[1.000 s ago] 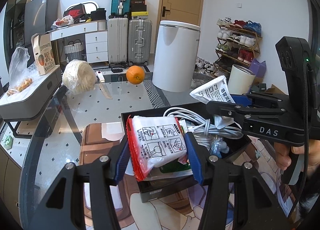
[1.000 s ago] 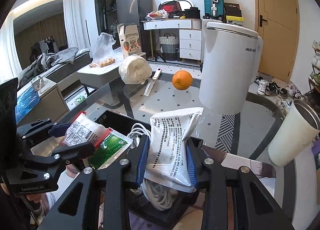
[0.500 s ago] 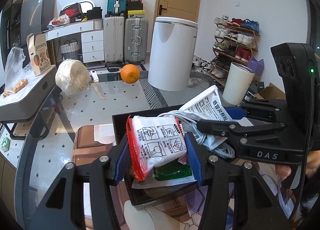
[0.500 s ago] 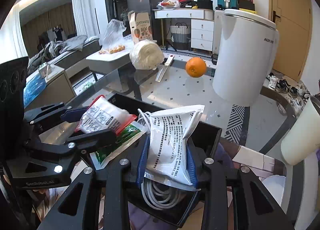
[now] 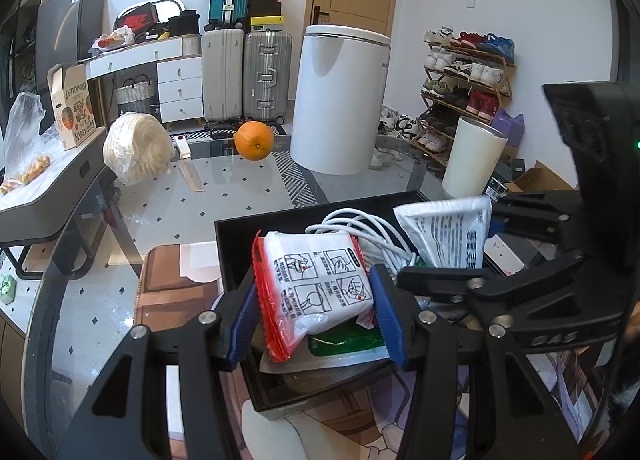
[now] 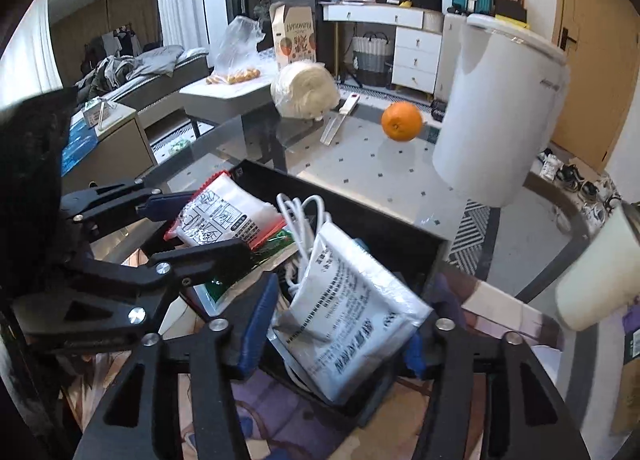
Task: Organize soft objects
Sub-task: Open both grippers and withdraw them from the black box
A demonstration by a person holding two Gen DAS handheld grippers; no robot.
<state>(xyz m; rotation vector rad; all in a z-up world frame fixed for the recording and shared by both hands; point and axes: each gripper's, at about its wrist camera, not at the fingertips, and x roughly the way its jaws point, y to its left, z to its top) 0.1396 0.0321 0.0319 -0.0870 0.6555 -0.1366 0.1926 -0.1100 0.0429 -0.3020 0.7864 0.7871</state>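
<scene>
My left tongs (image 5: 316, 316) clamp the red-edged packet (image 5: 316, 288) above the black box (image 5: 232, 256). My right tongs (image 6: 336, 324) are opening; the white pouch (image 6: 348, 320) lies tilted between them, over the box.

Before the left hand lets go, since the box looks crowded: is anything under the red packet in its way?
Yes. A green packet lies right under the red packet in the black box, and white cable is coiled just behind it.
</scene>
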